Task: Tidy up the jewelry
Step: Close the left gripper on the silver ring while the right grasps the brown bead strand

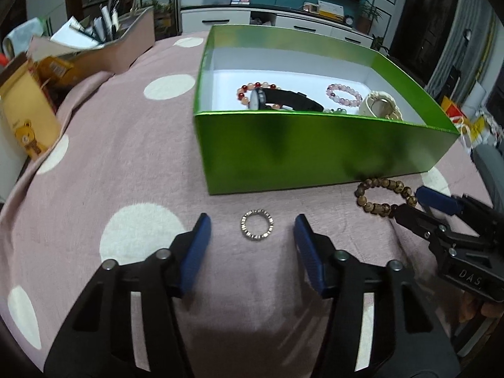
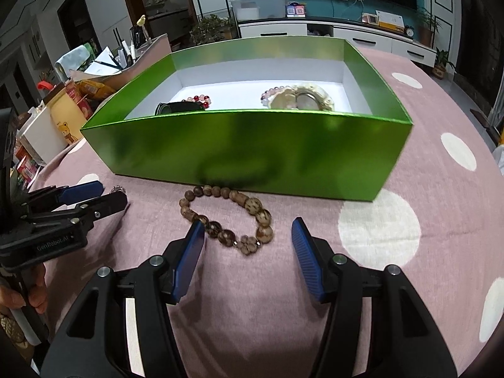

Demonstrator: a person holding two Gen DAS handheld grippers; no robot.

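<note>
Tilting steeply down toward the pink dotted cloth (image 1: 132, 145), left gripper (image 1: 252, 230) with blue pads spread apart, nothing pinched. Small silver ring (image 1: 257, 224) flat on the cloth between those pads, touching neither. Right gripper (image 2: 247, 230) pitched down likewise, jaws parted and gripping nothing, poised over the near half of the brown bead bracelet (image 2: 228, 217); left pad just at the beads, contact impossible to judge, right pad clear of them. Seen from the left wrist view, right gripper's fingertips reaching the bracelet's right end.

Just behind bracelet and ring, green box (image 1: 315, 151) open-topped, its near wall close to the bracelet's far beads and reflecting them as a dark smear. Inside on the white floor: red and orange bead bracelet (image 1: 252, 89), black watch (image 1: 283, 99) lying across it, pink bead bracelet (image 1: 345, 94), cream-coloured band with a round face (image 1: 381, 105) at the right. Off the table's left edge, a yellow bear-printed container (image 1: 28, 123) and a pink tray of papers and pens (image 1: 110, 37). Beyond, a white cabinet (image 2: 346, 36) against a teal wall.

Near wall of the box cutting off the lower parts of everything inside. A small greenish item beside the watch too hidden to name. Ring barely visible from the right wrist view, tucked behind the left gripper's finger. A person's fingers only partly in view at the frame edges.
</note>
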